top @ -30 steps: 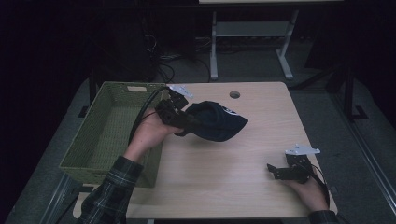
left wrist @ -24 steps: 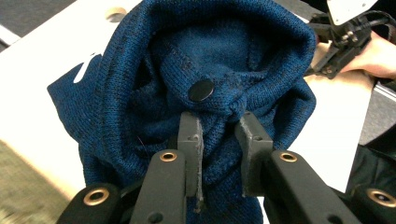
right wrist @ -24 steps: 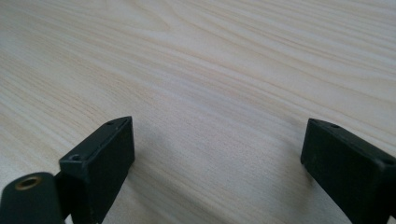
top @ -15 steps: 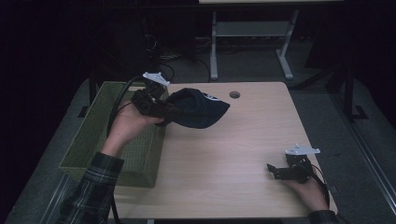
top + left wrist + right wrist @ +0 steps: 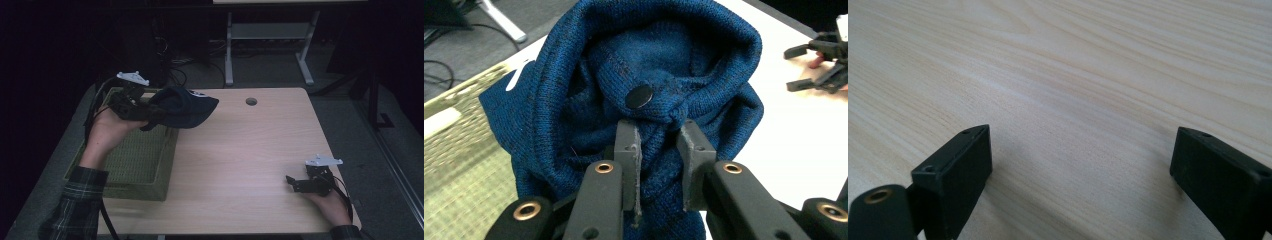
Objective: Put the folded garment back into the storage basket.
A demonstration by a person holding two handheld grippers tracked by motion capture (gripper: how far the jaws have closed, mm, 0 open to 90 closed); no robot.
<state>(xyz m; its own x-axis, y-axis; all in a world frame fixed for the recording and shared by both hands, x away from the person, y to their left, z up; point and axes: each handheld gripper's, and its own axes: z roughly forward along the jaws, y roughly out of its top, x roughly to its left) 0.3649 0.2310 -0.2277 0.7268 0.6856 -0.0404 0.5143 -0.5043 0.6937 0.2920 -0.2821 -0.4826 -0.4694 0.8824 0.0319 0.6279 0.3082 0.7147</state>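
**Knit cap carried toward basket**

Left gripper (image 5: 658, 145) clamps a fold of the blue knit cap (image 5: 182, 106), held above the green basket's (image 5: 165, 150) far rim. Advice: centre over the basket's floor, lower, then release. Right gripper (image 5: 300, 182) rests agape on the table (image 5: 240, 150).

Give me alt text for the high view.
The left gripper holds a dark blue knit cap above the far edge of a green woven basket. The right gripper rests open on the wooden table.
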